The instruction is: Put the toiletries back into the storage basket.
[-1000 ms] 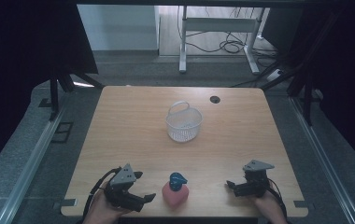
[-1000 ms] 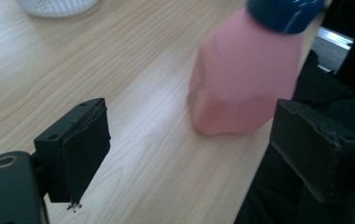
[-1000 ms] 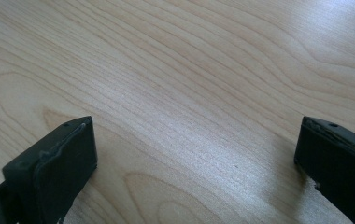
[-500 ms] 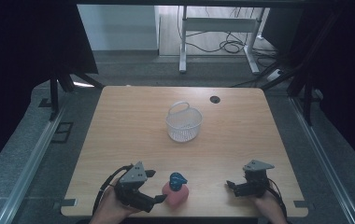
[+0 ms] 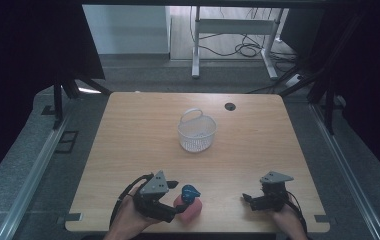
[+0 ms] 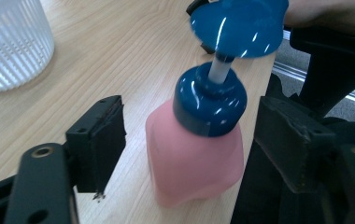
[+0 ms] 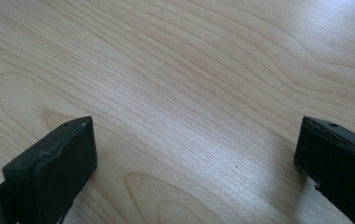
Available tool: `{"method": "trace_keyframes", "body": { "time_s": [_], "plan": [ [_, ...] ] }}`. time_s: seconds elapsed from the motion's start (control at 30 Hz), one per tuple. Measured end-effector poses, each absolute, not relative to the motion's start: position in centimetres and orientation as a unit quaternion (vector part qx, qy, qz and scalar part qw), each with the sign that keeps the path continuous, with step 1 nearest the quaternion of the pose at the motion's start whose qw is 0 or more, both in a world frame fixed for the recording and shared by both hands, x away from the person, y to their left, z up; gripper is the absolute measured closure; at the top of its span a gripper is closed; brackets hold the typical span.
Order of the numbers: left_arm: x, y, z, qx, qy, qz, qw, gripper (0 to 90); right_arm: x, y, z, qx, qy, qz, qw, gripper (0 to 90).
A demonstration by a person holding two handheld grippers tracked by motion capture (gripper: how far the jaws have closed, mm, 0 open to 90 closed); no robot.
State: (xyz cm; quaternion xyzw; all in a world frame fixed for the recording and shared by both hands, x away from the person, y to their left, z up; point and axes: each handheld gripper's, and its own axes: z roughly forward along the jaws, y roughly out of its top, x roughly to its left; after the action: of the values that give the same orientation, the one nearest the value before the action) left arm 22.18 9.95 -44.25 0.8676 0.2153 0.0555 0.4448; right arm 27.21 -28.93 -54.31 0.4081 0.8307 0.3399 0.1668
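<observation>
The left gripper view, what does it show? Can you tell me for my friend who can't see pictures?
A pink pump bottle with a blue cap and pump head stands on a wooden table between the two black jaws of the left gripper, which have just been closing but do not yet press on it. A white ribbed basket sits at the upper left.

– What do the tools look like?
– Both black. The left gripper and right gripper carry grey three-cornered plates behind the fingers, cables trailing back.
– Pads?
– Square, black, with small screw holes.
</observation>
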Motion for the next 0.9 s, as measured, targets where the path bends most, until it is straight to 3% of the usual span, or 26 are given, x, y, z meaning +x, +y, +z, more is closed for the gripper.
{"method": "trace_keyframes", "body": {
  "time_s": [0.27,0.9],
  "plan": [
    [22.4,9.0,-44.4,0.87,0.202,0.054,0.447,37.8,27.2,-28.9,-54.3,0.408,0.831,0.34,0.167,0.0],
    [22.4,7.6,-44.5,0.879,0.183,0.071,0.434,52.5,27.2,-28.9,-54.3,0.408,0.831,0.34,0.167,0.0]
  ]
}}
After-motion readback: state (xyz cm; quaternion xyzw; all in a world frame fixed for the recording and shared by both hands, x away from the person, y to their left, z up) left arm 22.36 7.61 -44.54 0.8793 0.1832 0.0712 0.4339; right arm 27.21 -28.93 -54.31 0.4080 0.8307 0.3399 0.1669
